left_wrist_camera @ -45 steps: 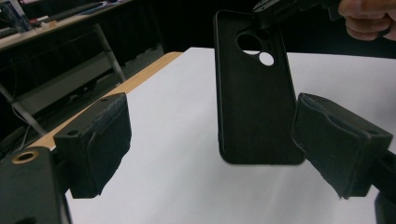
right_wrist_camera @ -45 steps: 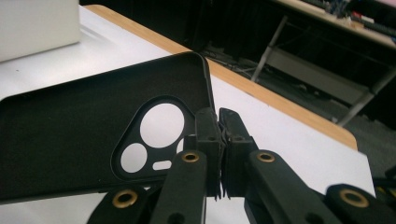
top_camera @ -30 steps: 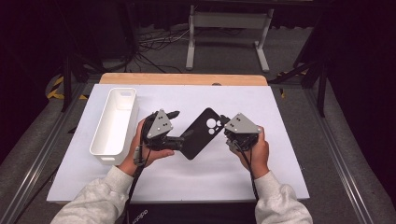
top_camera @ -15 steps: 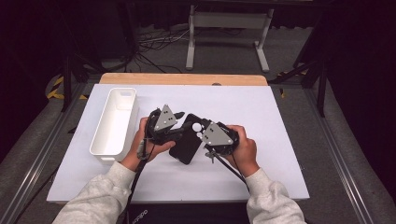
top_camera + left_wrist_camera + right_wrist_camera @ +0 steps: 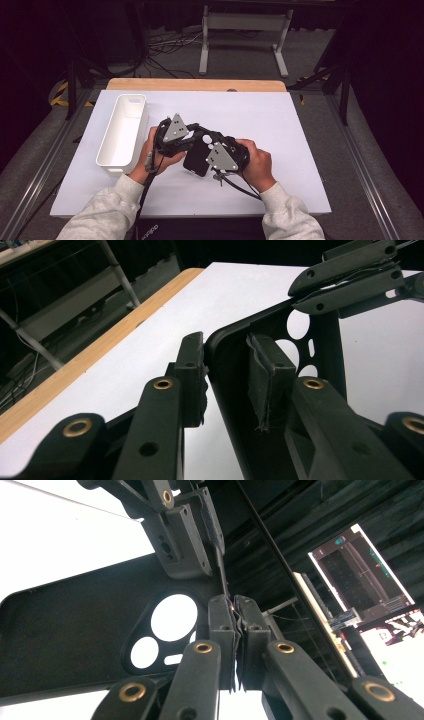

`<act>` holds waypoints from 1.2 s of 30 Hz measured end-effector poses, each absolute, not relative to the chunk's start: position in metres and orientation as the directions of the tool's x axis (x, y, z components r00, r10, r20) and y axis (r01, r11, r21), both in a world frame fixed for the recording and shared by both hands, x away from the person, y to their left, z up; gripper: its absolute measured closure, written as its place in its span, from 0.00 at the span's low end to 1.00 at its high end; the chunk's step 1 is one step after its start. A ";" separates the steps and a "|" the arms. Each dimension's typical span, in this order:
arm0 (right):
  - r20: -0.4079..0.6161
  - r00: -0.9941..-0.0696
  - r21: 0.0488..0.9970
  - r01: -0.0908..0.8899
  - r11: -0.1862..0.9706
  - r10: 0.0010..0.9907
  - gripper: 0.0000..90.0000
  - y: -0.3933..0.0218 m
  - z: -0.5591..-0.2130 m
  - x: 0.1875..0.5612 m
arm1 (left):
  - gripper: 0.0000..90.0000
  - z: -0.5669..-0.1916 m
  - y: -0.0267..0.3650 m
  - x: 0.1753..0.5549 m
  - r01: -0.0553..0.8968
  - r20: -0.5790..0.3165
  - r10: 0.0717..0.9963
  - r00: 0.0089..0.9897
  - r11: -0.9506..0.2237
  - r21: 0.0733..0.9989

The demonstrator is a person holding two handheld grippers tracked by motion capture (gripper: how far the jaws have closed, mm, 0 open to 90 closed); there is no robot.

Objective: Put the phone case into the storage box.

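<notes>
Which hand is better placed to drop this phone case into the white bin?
Left. The left gripper is on the side nearer the white bin, and its jaws have just been closing around a corner of the phone case. The right gripper, shut on the case's edge, is farther away.

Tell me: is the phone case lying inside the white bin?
No, the phone case is held over the table between both grippers, apart from the white bin at left.
</notes>
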State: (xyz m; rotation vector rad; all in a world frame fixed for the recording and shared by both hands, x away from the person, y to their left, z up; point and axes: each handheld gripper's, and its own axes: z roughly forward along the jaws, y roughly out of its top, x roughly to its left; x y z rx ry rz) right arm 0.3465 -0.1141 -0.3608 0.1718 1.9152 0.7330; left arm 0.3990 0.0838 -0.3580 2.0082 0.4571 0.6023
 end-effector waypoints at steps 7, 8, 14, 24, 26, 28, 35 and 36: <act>-0.791 -0.447 0.551 -0.223 0.804 0.418 0.98 -0.114 -0.361 0.345 | 0.85 -0.357 0.086 0.397 0.065 0.236 0.558 0.796 -0.466 0.882; -0.795 -0.445 0.545 -0.229 0.807 0.411 0.98 -0.114 -0.361 0.345 | 0.87 -0.357 0.087 0.397 0.055 0.247 0.556 0.793 -0.469 0.881; -0.793 -0.442 0.553 -0.234 0.800 0.419 0.97 -0.115 -0.361 0.345 | 0.91 -0.357 0.087 0.394 0.043 0.263 0.570 0.779 -0.467 0.883; -0.721 -0.482 0.644 -0.200 0.738 0.498 0.88 -0.121 -0.359 0.350 | 0.92 -0.359 0.088 0.392 0.040 0.279 0.599 0.750 -0.463 0.885; -0.686 -0.503 0.678 -0.179 0.712 0.526 0.84 -0.125 -0.359 0.352 | 0.92 -0.358 0.089 0.392 0.041 0.278 0.611 0.741 -0.454 0.890; -0.635 -0.535 0.721 -0.151 0.676 0.558 0.80 -0.129 -0.358 0.355 | 0.92 -0.357 0.092 0.392 0.039 0.280 0.624 0.729 -0.447 0.894; -0.482 -0.617 0.824 -0.076 0.562 0.623 0.72 -0.144 -0.357 0.362 | 0.92 -0.355 0.099 0.394 0.060 0.258 0.662 0.704 -0.417 0.907; -0.468 -0.618 0.833 -0.069 0.549 0.632 0.72 -0.146 -0.357 0.362 | 0.92 -0.355 0.101 0.394 0.058 0.262 0.664 0.700 -0.419 0.906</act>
